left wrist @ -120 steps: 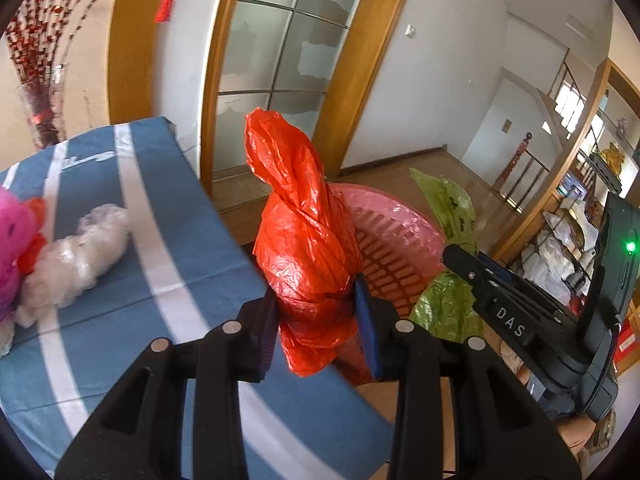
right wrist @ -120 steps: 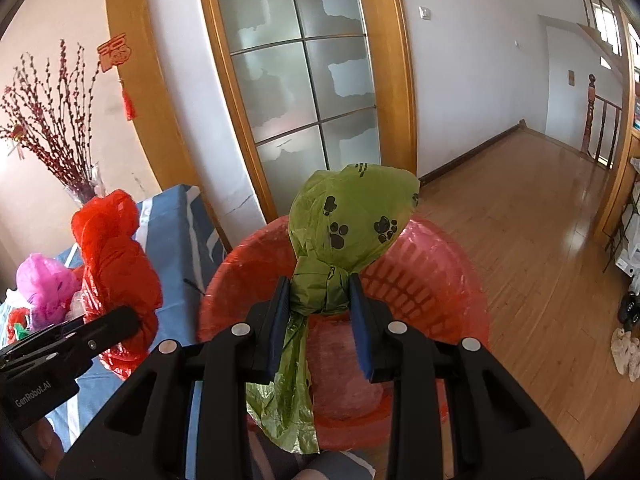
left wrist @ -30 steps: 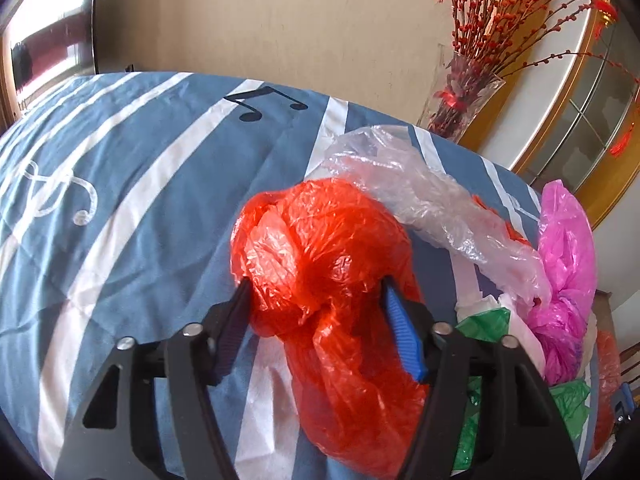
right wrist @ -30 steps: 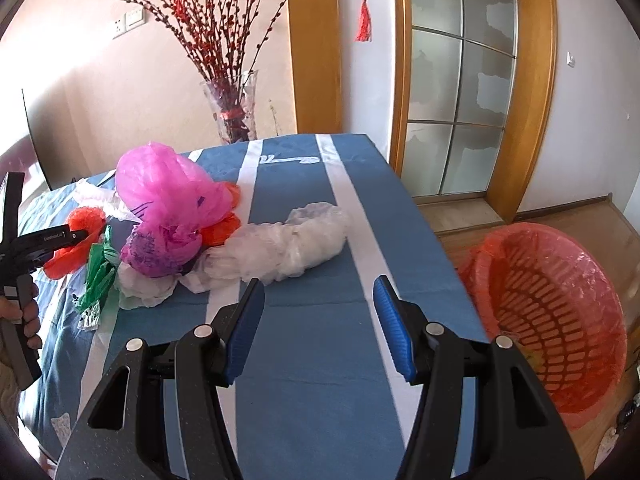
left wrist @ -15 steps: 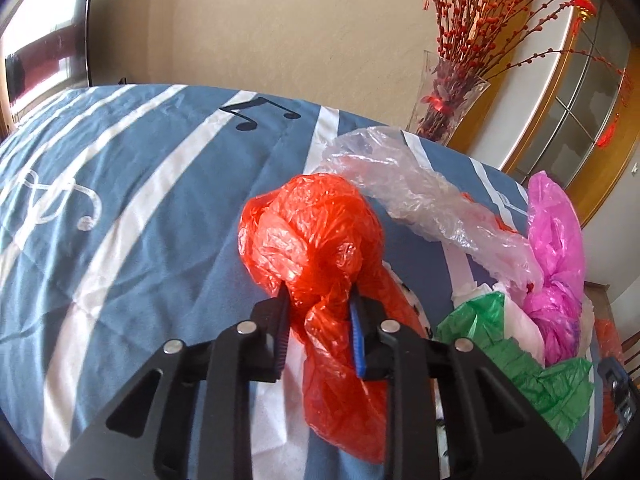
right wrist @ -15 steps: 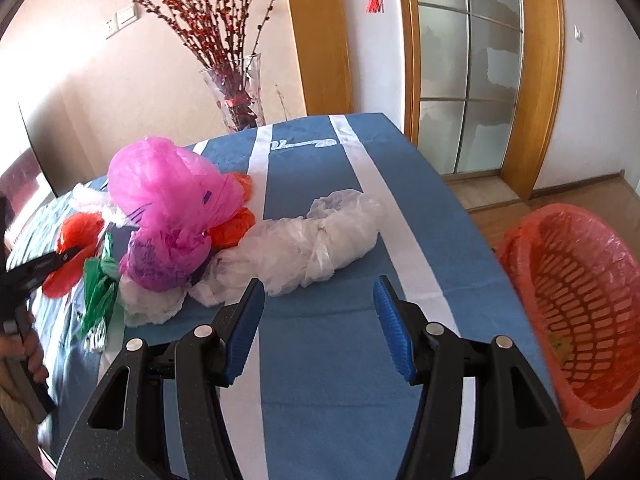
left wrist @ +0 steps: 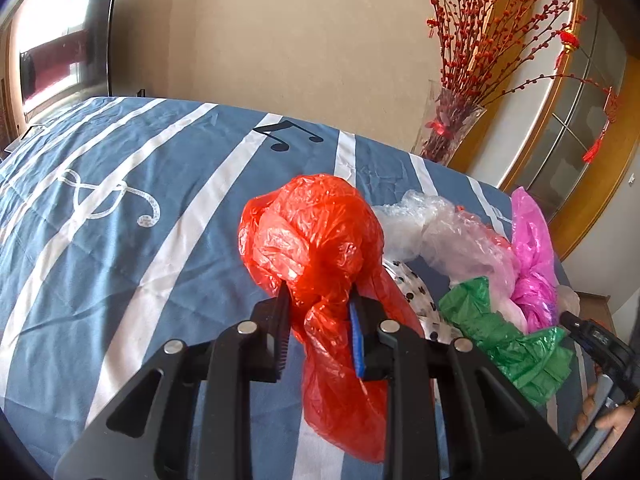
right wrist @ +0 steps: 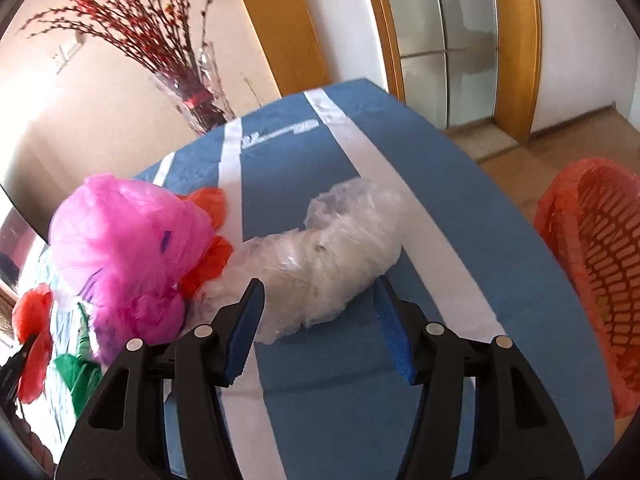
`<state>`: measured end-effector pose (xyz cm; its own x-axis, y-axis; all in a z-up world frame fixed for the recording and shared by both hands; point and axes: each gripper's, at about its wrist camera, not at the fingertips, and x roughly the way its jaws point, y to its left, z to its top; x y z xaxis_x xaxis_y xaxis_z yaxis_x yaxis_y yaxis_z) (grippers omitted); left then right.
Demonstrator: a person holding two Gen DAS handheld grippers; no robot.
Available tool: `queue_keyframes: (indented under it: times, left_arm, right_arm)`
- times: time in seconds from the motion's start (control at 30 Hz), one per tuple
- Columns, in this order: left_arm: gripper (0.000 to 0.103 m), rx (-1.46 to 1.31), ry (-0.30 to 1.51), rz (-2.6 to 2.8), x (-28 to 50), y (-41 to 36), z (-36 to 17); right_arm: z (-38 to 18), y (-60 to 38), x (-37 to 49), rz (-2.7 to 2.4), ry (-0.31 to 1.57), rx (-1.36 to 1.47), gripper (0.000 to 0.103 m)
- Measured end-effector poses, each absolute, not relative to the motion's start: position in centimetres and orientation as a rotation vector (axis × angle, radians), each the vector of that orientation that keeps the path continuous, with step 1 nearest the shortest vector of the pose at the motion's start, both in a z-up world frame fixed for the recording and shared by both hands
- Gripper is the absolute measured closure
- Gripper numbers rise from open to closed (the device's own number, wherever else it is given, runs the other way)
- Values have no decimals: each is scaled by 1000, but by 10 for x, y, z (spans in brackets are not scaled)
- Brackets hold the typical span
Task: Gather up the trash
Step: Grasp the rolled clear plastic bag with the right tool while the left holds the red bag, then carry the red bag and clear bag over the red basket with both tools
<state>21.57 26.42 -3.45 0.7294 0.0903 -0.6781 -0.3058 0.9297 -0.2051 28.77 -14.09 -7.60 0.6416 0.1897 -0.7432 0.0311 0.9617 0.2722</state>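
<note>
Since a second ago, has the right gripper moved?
Yes. The right gripper has closed in on the clear plastic bag lying on the blue striped cloth; its open jaws now flank the bag.

Daylight fills the room and both my views are bright. In my left view a glossy dark panel (left wrist: 64,52) on the far left wall throws back a pale glare, and the red bag (left wrist: 320,248) shines with small highlights. My right view is softer: the pink bag (right wrist: 128,256) and the near left edge smear with motion blur, and the far left wall (right wrist: 36,128) blows out nearly white. Fisheye bending curves the door frame (right wrist: 516,40), and both pictures darken at the corners.
</note>
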Motion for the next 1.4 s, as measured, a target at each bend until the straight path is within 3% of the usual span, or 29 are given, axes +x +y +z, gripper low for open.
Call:
queue_keyframes:
  times: [0.1, 0.17, 0.27, 0.37, 1.4]
  left_arm:
    - [78, -313, 718, 212, 212, 260, -31]
    - [78, -312, 716, 203, 211, 257, -29]
    - [78, -307, 712, 191, 209, 252, -26]
    - [78, -300, 704, 175, 205, 245, -21]
    - [78, -189, 706, -207, 189, 65, 7]
  right_arm:
    - [-78, -136, 291, 90, 867, 246, 47]
    - [-78, -134, 292, 109, 867, 234, 69]
    - [-79, -134, 294, 128, 868, 231, 84]
    - [-77, -136, 292, 147, 859, 233, 90]
    - [-23, -235, 181, 22, 650, 150, 93]
